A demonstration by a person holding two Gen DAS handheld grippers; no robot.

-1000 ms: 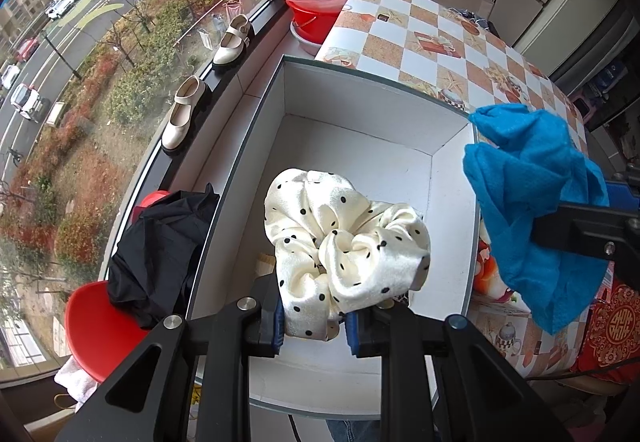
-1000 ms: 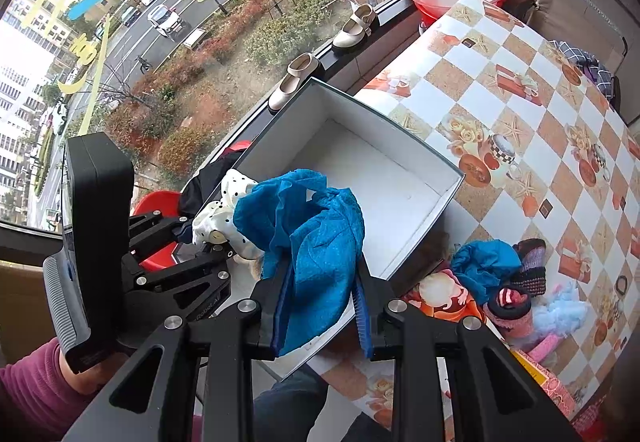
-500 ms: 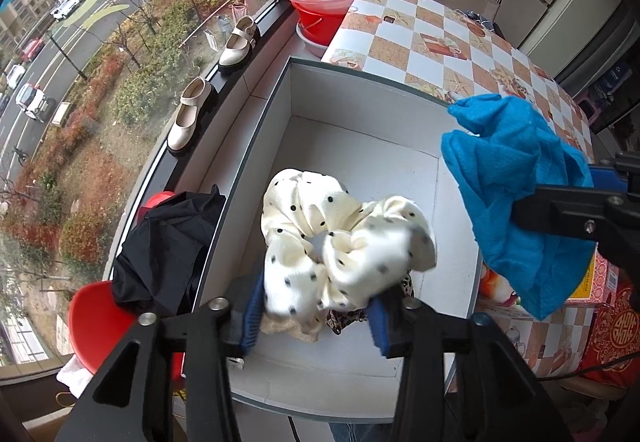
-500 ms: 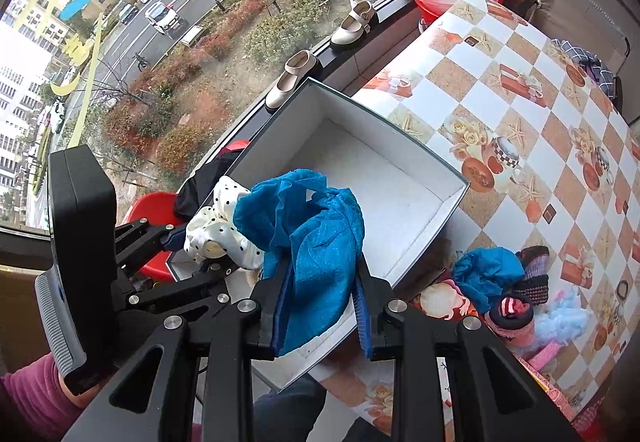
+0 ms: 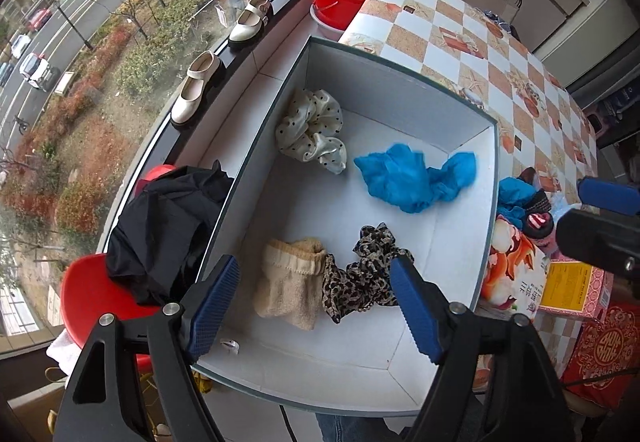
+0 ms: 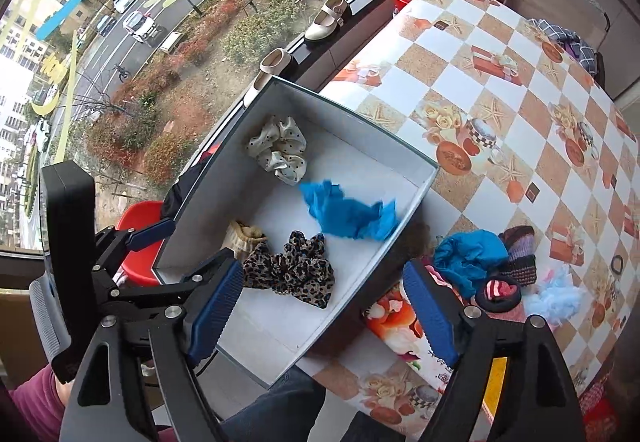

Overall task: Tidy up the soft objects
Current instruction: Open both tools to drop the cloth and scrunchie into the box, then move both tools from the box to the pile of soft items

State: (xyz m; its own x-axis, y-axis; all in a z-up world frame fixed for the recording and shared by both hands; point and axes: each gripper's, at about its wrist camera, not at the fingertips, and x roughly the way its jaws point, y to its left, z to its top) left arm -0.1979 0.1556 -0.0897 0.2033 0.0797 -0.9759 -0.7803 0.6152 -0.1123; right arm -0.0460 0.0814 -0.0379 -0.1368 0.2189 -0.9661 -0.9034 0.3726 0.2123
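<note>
A white open box (image 5: 495,162) stands at the table's edge by the window. On its floor lie a cream polka-dot scrunchie (image 5: 312,130) (image 6: 280,152), a blue cloth (image 5: 412,178) (image 6: 348,214) that is blurred in the right wrist view, a beige sock (image 5: 292,282) and a leopard-print scrunchie (image 5: 368,270) (image 6: 296,270). My left gripper (image 5: 315,262) hangs above the box's near end, jaws opening, nothing between them. My right gripper (image 6: 324,268) hovers over the box's near right wall, jaws also opening and empty.
On the checkered tablecloth (image 6: 500,82) beside the box lies a pile of soft items: another blue cloth (image 6: 468,254), a dark knitted piece (image 6: 520,254) and a fluffy light-blue piece (image 6: 556,296). A black garment (image 5: 168,226) covers a red chair. Shoes (image 5: 196,90) sit on the sill.
Both grippers have opened. The polka-dot scrunchie has dropped from the left one and the blue cloth from the right one, and both now lie in the box.
</note>
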